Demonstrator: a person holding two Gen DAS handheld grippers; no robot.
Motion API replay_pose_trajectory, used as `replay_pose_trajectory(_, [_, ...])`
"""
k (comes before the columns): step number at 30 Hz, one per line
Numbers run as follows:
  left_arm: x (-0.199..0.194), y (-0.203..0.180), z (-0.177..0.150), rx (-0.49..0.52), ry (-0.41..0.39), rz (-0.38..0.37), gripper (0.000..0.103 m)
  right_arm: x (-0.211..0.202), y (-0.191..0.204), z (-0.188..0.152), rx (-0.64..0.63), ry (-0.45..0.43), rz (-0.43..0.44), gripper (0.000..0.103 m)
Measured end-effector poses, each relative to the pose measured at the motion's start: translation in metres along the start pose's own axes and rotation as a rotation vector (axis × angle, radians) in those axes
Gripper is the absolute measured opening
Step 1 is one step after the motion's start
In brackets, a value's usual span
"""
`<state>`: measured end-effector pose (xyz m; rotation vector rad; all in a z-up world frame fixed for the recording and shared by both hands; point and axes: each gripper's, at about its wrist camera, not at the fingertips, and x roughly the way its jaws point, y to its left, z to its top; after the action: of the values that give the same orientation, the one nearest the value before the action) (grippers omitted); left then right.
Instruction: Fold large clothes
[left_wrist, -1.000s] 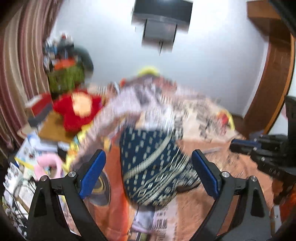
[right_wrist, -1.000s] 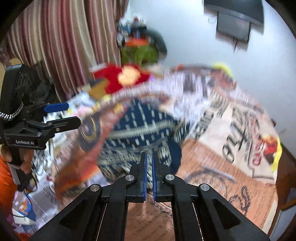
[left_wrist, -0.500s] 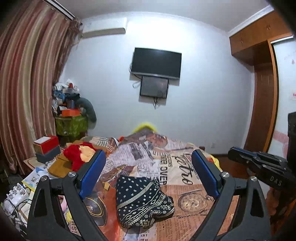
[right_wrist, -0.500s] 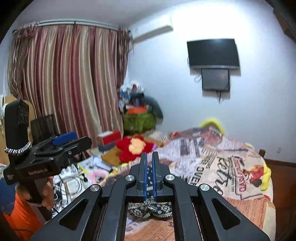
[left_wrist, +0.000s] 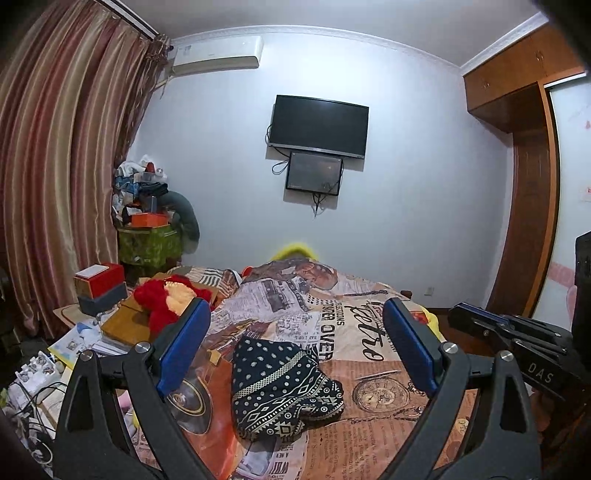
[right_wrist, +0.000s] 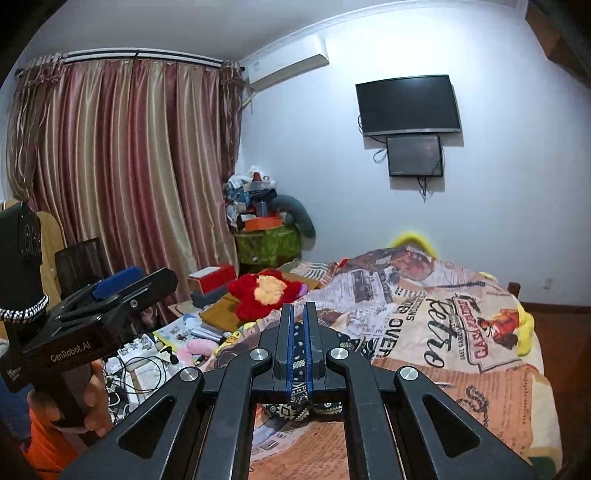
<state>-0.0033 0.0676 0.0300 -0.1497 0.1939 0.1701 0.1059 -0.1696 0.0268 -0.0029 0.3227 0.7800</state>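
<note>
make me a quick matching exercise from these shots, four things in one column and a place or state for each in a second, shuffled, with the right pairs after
Things:
1. patterned garment
2. red plush toy
3. left gripper
4. right gripper

Place or state:
A. jaws closed, nothing held
B. on the cluttered table beside the bed
C. lying folded on the bedspread
D. jaws wide open, nothing between them

Pairs: 1-C, 2-B, 3-D, 4-A
</note>
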Motion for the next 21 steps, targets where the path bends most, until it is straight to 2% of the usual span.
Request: replay_pose_trajectory(21, [0.014, 0.001, -0.008, -0.001, 0.036, 0.003, 0.095, 0.002, -0.001, -0.008, 0.002, 0.018, -0.005, 0.001])
